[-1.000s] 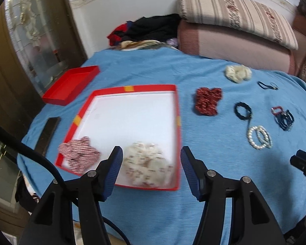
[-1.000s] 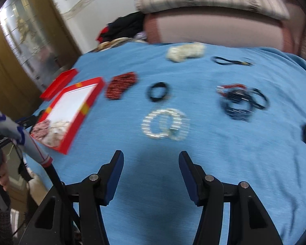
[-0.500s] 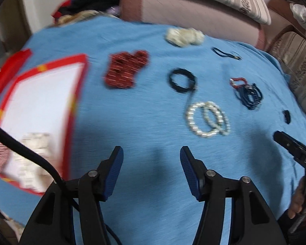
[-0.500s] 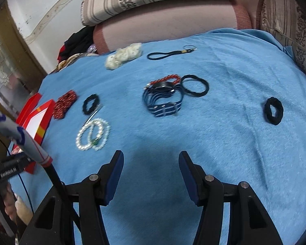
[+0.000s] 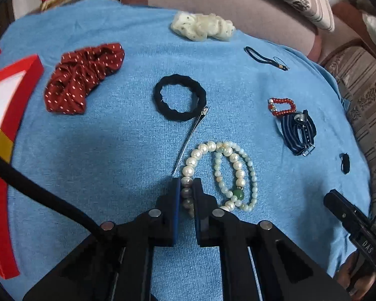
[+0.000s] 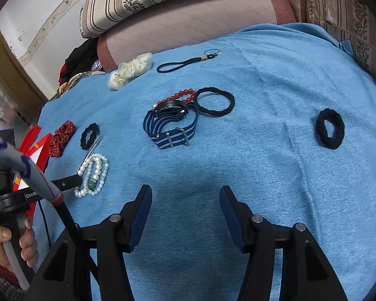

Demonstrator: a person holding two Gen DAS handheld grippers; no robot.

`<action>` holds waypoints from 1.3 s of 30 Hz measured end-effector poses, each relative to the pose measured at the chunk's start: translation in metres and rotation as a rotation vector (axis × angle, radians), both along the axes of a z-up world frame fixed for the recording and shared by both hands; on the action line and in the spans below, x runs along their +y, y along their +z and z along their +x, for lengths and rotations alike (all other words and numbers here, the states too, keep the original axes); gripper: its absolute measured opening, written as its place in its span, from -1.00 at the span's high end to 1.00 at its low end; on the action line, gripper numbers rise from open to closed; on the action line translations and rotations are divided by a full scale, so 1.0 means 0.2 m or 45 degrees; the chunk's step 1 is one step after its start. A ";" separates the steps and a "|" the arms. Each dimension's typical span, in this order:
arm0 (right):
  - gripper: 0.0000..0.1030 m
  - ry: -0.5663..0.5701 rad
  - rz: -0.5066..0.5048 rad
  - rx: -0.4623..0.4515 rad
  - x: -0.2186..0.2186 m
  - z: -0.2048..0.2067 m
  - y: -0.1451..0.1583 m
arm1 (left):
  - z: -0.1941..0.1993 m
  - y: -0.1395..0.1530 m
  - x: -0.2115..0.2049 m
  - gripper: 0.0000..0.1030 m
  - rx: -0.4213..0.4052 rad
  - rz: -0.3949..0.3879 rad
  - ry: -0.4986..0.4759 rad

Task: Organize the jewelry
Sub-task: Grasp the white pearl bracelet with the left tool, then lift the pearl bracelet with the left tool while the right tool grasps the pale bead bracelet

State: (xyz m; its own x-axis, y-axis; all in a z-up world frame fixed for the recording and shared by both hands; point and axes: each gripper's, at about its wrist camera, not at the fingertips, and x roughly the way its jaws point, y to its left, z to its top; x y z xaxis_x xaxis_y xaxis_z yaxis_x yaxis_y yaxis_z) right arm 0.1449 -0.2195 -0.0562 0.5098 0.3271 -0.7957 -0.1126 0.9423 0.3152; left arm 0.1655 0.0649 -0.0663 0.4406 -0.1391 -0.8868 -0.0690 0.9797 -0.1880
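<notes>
Here, on the blue cloth (image 5: pixel 100 150), my left gripper (image 5: pixel 187 188) pinches the pearl bracelet (image 5: pixel 203 155) while my right gripper (image 6: pixel 185 200) hangs wide and empty; lifting could, I judge, drag the touching pale-green bead strand (image 5: pixel 249 175) along.

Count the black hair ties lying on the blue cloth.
3. A thick one sits beside the red scrunchie, a thin one touches the striped watch, and a thick one lies alone far right. Others may be out of view.
</notes>
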 end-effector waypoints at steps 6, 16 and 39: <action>-0.17 0.146 0.043 -0.006 0.17 0.00 0.03 | -0.19 0.09 0.13 0.83 -0.024 0.034 0.030; -0.17 0.455 0.046 0.034 0.67 0.04 -0.04 | -0.33 0.03 0.31 0.82 -0.006 -0.005 0.088; 0.88 0.500 -0.189 -0.199 0.75 -0.09 0.17 | -0.43 0.27 0.25 0.83 -0.201 0.027 0.073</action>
State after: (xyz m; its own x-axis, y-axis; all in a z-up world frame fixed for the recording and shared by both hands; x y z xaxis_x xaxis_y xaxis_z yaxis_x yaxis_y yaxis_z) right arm 0.1261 -0.0699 -0.0215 0.4877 0.4081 -0.7718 -0.5062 0.8524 0.1308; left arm 0.0801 0.1155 -0.0130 0.5815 -0.0917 -0.8083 -0.0958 0.9790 -0.1800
